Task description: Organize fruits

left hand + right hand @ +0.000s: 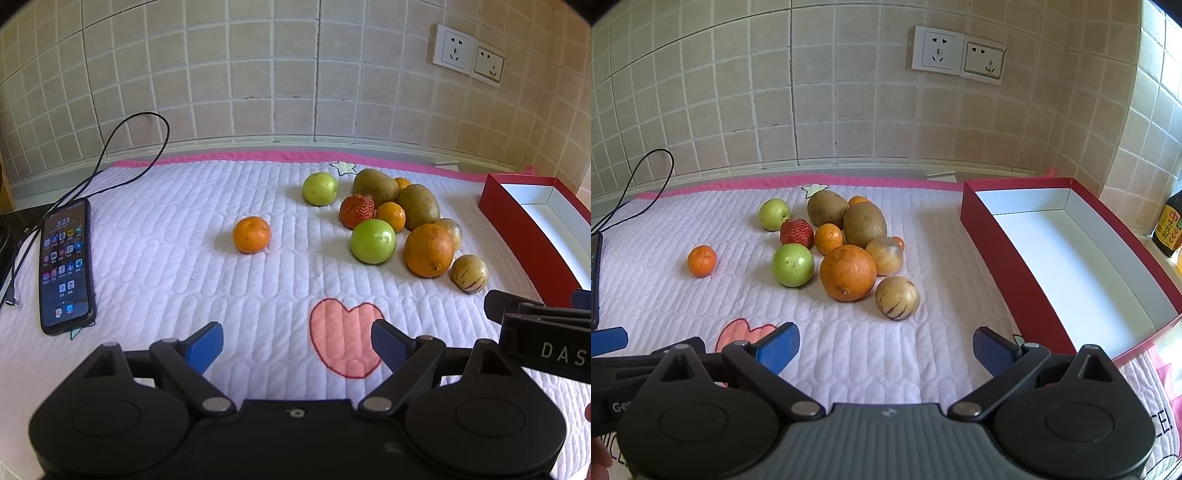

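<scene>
Several fruits lie in a pile on the white quilted mat [849,350]: a big orange [848,272], a green apple [792,264], a striped yellow melon [897,297], two kiwis [864,224] and a strawberry [797,232]. A small mandarin [251,234] lies apart to the left. An empty red box [1027,280] with a white inside stands to the right. My left gripper [297,345] is open and empty above the mat, near the front. My right gripper [886,349] is open and empty, in front of the pile and left of the box.
A phone [66,269] with a lit screen lies at the mat's left edge, with black cables [122,147] behind it. A tiled wall with two sockets [956,55] stands behind. A dark sauce bottle [1171,225] stands right of the box.
</scene>
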A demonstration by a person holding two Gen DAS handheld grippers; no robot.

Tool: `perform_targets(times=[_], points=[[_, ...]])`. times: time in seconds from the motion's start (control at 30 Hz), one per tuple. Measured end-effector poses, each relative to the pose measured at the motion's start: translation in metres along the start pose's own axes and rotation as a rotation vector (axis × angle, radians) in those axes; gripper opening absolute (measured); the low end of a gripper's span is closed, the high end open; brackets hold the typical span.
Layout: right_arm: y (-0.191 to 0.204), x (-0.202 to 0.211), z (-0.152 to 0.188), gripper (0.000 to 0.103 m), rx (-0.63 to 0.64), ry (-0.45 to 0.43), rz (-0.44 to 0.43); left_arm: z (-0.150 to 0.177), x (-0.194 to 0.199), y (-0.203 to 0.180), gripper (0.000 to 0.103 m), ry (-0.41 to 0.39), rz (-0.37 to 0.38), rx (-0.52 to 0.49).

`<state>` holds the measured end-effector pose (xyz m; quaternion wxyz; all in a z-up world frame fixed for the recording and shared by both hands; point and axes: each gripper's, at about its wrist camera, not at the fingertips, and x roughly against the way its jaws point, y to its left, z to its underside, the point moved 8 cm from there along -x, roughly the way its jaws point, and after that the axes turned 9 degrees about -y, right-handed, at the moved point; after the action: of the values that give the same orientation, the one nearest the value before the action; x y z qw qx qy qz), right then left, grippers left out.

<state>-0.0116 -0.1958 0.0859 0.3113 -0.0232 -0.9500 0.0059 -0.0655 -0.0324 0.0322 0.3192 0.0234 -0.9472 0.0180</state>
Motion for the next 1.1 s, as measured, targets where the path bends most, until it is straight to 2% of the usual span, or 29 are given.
perform_targets(times=[0.87,1.1], points=[[-0.003,-0.003,0.002,0.101,-0.009,0.016,0.006,0.0,-0.004,-0.004,0.103,0.012,0.007,-0.008],[-0.005,-0.021,0.002,0.101,0.0,0.02,0.01,-0.007,-0.026,-0.011,0.102,0.0,0.05,-0.055]])
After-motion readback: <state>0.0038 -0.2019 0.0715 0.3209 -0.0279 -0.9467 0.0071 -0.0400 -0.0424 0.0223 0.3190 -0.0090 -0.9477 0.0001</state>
